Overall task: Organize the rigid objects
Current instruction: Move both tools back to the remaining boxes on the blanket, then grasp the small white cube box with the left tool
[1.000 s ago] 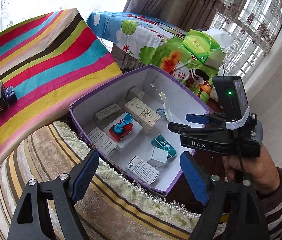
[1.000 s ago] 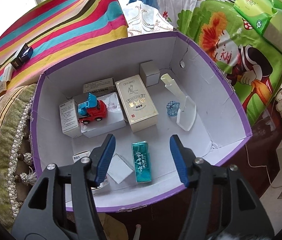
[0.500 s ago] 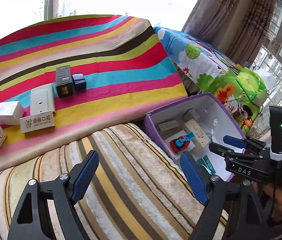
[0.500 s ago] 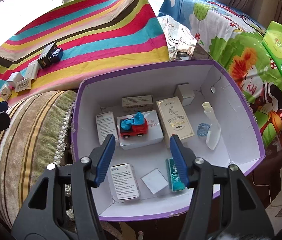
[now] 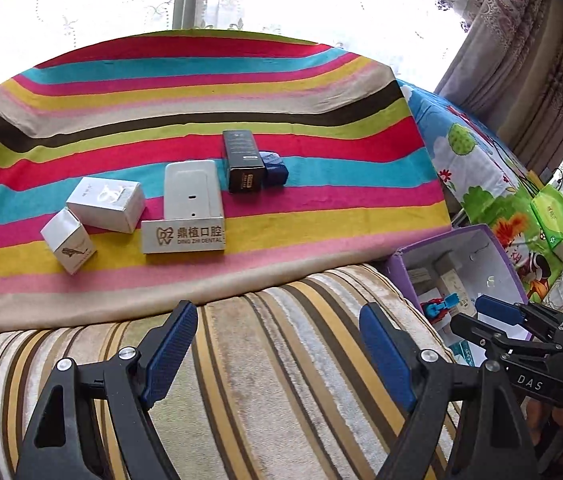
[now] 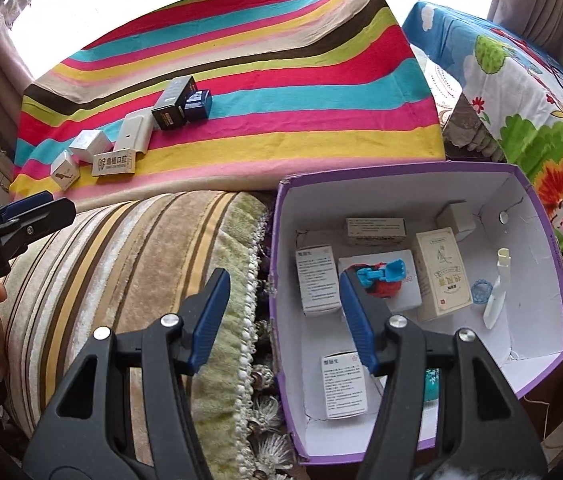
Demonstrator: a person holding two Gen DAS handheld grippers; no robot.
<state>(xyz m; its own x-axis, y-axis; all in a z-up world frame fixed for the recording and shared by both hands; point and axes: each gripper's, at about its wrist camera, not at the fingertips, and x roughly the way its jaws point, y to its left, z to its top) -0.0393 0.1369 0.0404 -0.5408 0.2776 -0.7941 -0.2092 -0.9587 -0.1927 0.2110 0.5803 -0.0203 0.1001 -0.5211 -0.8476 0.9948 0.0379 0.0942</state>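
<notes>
My left gripper point(image 5: 277, 338) is open and empty above a striped cushion point(image 5: 261, 360). Beyond it, on the striped cloth point(image 5: 321, 160), lie a dental-label box point(image 5: 182, 236), a white flat box point(image 5: 191, 188), a black box point(image 5: 242, 160), a small blue box point(image 5: 274, 169) and two white boxes point(image 5: 105, 202). My right gripper point(image 6: 283, 316) is open and empty over the left rim of the purple box point(image 6: 553, 264), which holds several small boxes and a red and blue toy truck point(image 6: 381, 280). The right gripper also shows in the left wrist view point(image 5: 497, 316).
A cartoon-print cover point(image 6: 521, 92) lies right of the purple box. A green tissue pack point(image 5: 553, 216) sits on it. Curtains and a bright window stand behind the striped cloth. The left gripper shows at the left edge of the right wrist view point(image 6: 21, 216).
Both grippers have swung left, away from the purple box. The left view now faces the loose boxes on the striped cloth. The right gripper moved from over the box interior to its left rim.
</notes>
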